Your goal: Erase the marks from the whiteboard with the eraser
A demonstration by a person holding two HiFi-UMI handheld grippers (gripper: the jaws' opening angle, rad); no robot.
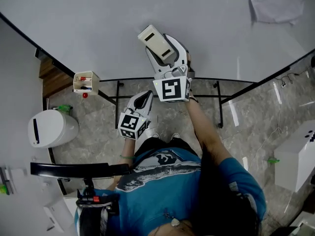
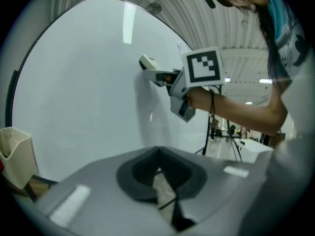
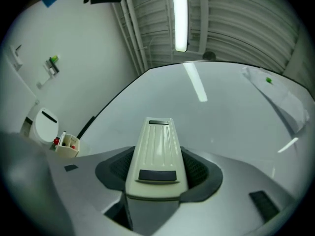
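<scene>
My right gripper (image 3: 157, 183) clamps the eraser (image 3: 157, 149); I should press it flat on the whiteboard (image 3: 226, 127) and sweep evenly. My left gripper (image 2: 161, 183) hangs closed, empty.

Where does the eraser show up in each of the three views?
Head view: top centre, eraser held in the right gripper.
Left gripper view: upper middle, jutting left from that gripper.
Right gripper view: bottom centre, clamped between the jaws.
Shared landmark: the cream marker tray.
</scene>
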